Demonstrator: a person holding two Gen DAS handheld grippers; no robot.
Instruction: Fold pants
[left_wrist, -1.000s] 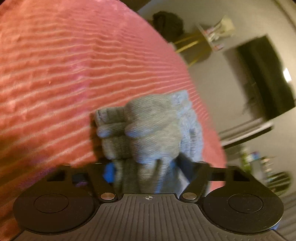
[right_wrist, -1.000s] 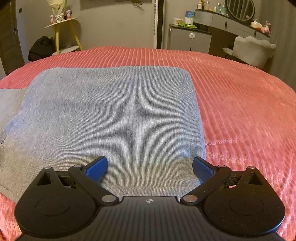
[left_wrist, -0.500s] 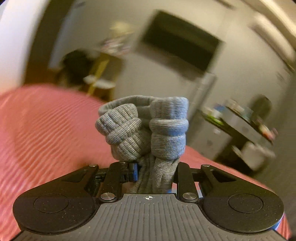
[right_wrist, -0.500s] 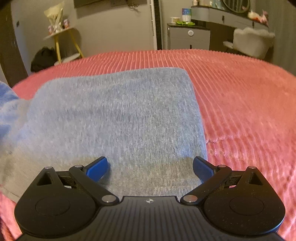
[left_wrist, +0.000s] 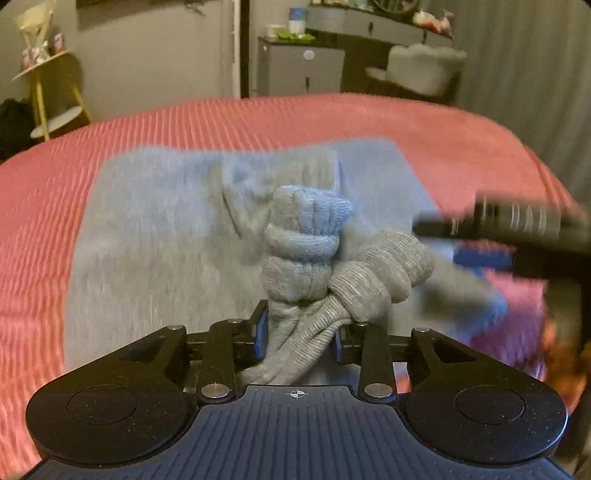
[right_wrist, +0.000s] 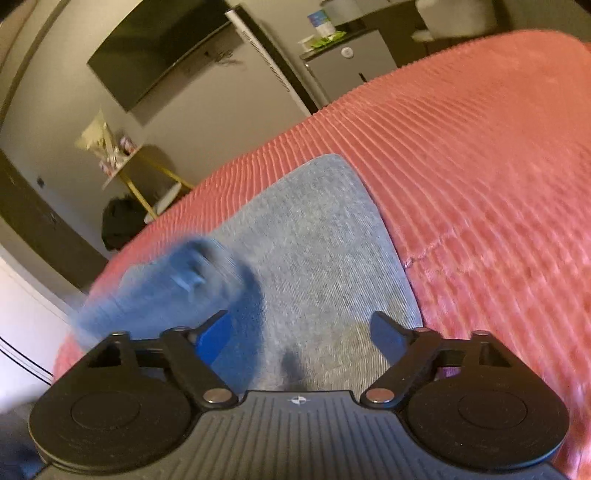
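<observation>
Grey pants (left_wrist: 155, 236) spread flat on red ribbed bedspread (left_wrist: 55, 184), near edge toward cameras; in right wrist view pants (right_wrist: 321, 236) seen with rounded far corner, bedspread (right_wrist: 480, 166) bare to the right. Bunched cuffs (left_wrist: 306, 243) of both legs raised above the flat part, standing up as two ribbed knots side by side. Clamped between blue pads of left gripper (left_wrist: 299, 332), jaws narrow, fabric strands filling the gap; jaws just eased apart a little, cloth still pinched. Seen from right wrist view as a blurred blue-grey mass (right_wrist: 184, 280) over the left part of the pants.

Right gripper (right_wrist: 303, 336) wide apart, low over near edge of pants, nothing between pads; jaws just narrowed somewhat. Contact of pads with cloth not discernible. In left wrist view, right gripper (left_wrist: 509, 236) visible as blurred black bar with blue pad, at right, beside the raised cuffs.

Beyond bed: yellow-legged stand (left_wrist: 48, 92) at left, dark bag (right_wrist: 122, 225) on floor near it, grey cabinet (left_wrist: 299, 70), pale chair (left_wrist: 421, 66), dark screen (right_wrist: 162, 51) on wall. Both views motion-blurred.
</observation>
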